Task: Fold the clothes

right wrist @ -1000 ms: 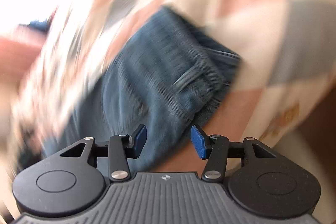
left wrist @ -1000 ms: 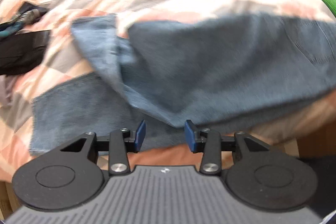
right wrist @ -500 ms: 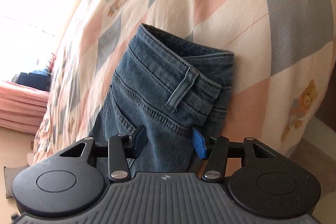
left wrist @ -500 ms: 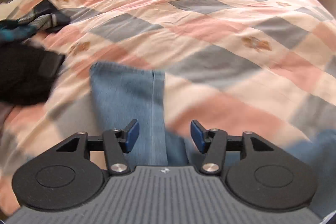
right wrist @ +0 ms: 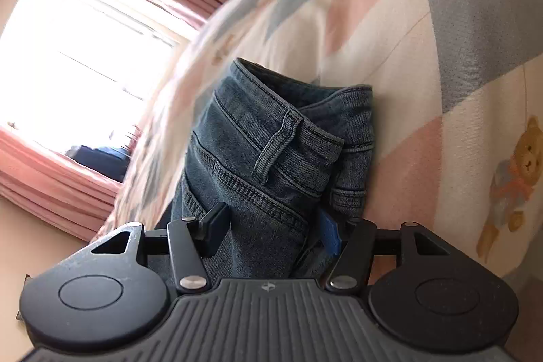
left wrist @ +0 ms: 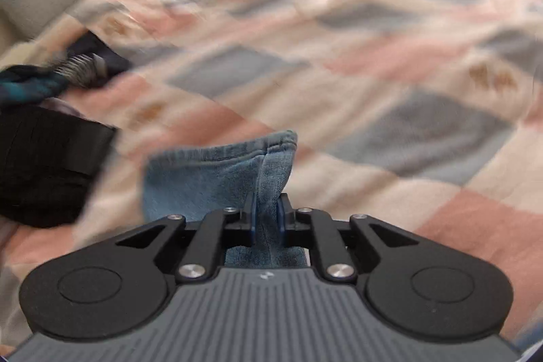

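Where jeans (left wrist: 217, 178) bunch, left gripper (left wrist: 265, 215) fingers hidden

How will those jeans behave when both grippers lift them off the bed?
Probably floppy: the jeans bunch and crease where the right gripper closes on the waist. Likely heavy for cloth, given thick seams. The hem end looks unlikely to slip, since the left gripper pinches it tight.
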### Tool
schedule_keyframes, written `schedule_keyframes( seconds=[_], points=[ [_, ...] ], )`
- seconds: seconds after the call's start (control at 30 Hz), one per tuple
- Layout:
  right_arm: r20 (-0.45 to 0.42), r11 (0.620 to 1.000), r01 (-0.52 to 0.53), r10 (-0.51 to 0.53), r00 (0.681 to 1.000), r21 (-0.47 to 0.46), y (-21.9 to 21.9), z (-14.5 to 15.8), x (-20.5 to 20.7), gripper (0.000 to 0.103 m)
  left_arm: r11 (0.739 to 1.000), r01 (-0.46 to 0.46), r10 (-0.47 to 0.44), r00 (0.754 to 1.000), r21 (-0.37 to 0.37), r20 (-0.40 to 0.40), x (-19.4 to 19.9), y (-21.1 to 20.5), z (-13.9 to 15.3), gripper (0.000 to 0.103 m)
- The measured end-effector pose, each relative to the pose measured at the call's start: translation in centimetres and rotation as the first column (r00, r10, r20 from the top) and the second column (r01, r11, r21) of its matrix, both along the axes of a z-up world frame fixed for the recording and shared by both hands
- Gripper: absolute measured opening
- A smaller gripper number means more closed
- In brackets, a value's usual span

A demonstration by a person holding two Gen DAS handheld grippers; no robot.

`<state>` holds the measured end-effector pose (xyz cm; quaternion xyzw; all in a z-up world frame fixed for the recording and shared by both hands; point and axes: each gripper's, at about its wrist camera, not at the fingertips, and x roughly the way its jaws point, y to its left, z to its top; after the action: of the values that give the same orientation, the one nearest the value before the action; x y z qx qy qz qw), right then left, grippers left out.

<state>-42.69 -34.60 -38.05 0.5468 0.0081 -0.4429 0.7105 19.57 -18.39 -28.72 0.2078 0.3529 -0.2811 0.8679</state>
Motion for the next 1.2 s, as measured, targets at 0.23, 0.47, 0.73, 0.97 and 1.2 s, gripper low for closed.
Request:
schedule_keyframes(
  seconds=[0.23, 0.47, 0.73, 0.97, 1.2],
  points=[
    [-0.016, 0.997, -0.009, 0.008, 1.0, -0.071, 1.1, 1.2, -0.6, 0.056, 0.911, -0.235, 0.266, 0.963, -0.338, 0.049, -0.2, 17.5, 8.7, 0.01],
    [-0.012, 0.997, 0.0, -0.001, 1.0, -0.076, 2.4, 2.8, -0.1, 0.065, 0.779, -0.533, 0.431, 0.838, -0.33, -0.335, 0.0, 30.2, -0.3, 0.012],
    [0.03, 0.999, 0.012, -0.01, 0.999, -0.039, 3.5, 2.7, -1.0, 0.065, 0.725, -0.488, 0.274, 0.851, -0.486, -0.447, -5.1, 31.2, -0.9, 0.029],
    [0.095, 0.999, 0.024, -0.021, 0.995, -0.034, 3.6, 2.5, -2.0, 0.065, 0.653, -0.606, 0.336, 0.77, -0.454, -0.543, -1.7, 28.5, -4.0, 0.029],
    [0.202, 0.994, 0.113, -0.111, 0.973, 0.003, 2.7, 1.5, -4.4, 0.065, 0.671, -0.589, 0.366, 0.792, -0.45, -0.489, -1.1, 27.1, -4.5, 0.023]
  ],
)
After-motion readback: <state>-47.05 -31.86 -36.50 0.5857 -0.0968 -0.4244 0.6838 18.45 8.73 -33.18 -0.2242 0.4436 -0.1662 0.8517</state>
